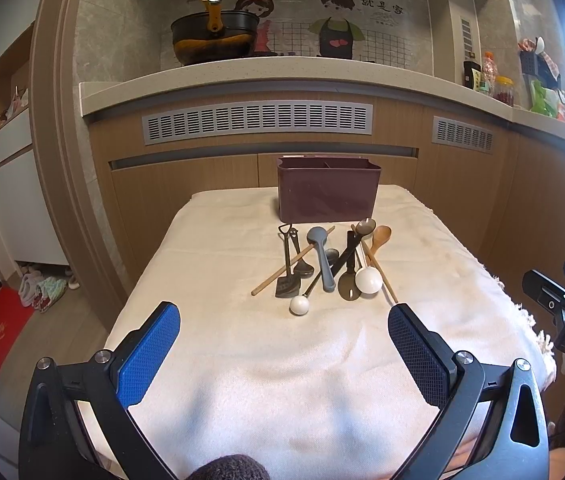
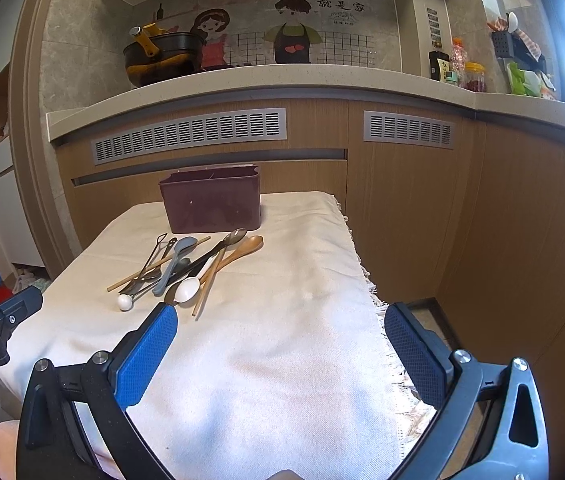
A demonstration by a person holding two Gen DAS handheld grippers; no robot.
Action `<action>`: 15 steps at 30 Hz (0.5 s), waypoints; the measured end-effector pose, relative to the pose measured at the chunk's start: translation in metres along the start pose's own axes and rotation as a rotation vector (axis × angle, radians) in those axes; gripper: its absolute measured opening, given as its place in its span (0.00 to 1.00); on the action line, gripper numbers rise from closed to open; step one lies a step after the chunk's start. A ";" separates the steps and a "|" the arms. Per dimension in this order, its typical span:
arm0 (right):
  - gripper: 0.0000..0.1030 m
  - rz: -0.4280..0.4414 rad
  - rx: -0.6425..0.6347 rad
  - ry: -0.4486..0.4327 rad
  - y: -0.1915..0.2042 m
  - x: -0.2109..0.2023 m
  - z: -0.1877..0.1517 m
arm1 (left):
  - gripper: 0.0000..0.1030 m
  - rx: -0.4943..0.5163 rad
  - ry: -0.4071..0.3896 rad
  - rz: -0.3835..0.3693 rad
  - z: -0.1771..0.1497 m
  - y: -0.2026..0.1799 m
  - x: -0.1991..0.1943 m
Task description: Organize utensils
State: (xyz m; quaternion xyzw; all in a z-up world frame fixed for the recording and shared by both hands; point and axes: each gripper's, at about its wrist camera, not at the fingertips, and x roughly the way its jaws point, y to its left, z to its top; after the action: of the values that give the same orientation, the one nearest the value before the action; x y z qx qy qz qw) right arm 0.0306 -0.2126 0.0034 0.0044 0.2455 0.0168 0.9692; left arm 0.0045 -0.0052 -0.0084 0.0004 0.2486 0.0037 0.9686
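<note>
A pile of utensils (image 1: 324, 264) lies on a cream cloth-covered table (image 1: 242, 360): a grey spoon (image 1: 319, 242), a wooden spoon (image 1: 380, 236), a white spoon (image 1: 368, 280), chopsticks, a small black shovel-shaped tool and a white ball-ended stick (image 1: 299, 305). A maroon divided holder (image 1: 328, 192) stands behind them. My left gripper (image 1: 284, 326) is open and empty, short of the pile. My right gripper (image 2: 280, 326) is open and empty, to the right of the pile (image 2: 186, 268), with the holder (image 2: 212, 204) beyond.
Wooden cabinets with vent grilles and a countertop (image 1: 242, 76) rise behind the table. A black pot (image 1: 212, 38) sits on the counter, jars and bags at its right end (image 1: 502, 88). The table's fringed right edge (image 2: 366, 280) drops to the floor.
</note>
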 end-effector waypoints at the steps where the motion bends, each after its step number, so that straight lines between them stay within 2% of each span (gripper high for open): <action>1: 1.00 0.000 -0.002 0.000 0.000 0.000 0.000 | 1.00 0.001 -0.001 0.000 0.000 0.000 0.000; 15: 1.00 -0.009 -0.009 -0.004 0.002 -0.001 -0.001 | 1.00 -0.001 0.002 0.001 0.000 -0.001 0.000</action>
State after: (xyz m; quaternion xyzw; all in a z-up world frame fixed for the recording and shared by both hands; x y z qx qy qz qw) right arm 0.0288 -0.2109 0.0031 -0.0011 0.2437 0.0134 0.9698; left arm 0.0046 -0.0058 -0.0087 0.0002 0.2494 0.0044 0.9684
